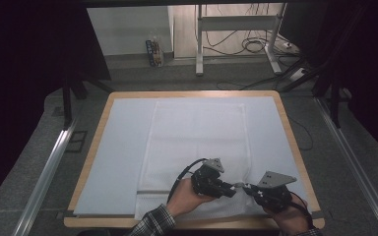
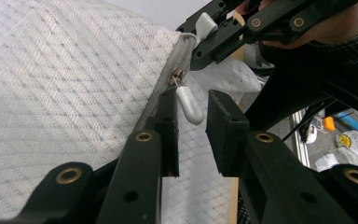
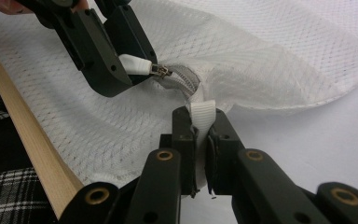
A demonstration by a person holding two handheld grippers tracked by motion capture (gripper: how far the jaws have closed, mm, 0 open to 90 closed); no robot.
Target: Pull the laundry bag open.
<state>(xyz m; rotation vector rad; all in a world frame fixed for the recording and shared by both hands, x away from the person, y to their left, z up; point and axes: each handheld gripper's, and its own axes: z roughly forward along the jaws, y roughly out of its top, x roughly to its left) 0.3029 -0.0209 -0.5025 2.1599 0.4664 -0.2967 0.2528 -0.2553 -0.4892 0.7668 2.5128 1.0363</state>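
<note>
Mesh bag (image 1: pixel 197 142) tab (image 3: pixel 202 114) clenched in right claw (image 3: pixel 200 122); left claw (image 2: pixel 191 122) released around zipper pull (image 2: pixel 189 105).

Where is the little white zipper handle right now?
In the left gripper view, the zipper pull hangs between the left gripper's open jaws, at the mesh bag's corner.

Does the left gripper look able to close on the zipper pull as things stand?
Probably yes. The left gripper is open with the zipper pull hanging between its fingers, nothing in between. The right gripper pinches the white fabric tab beside it, off the pull.
</note>
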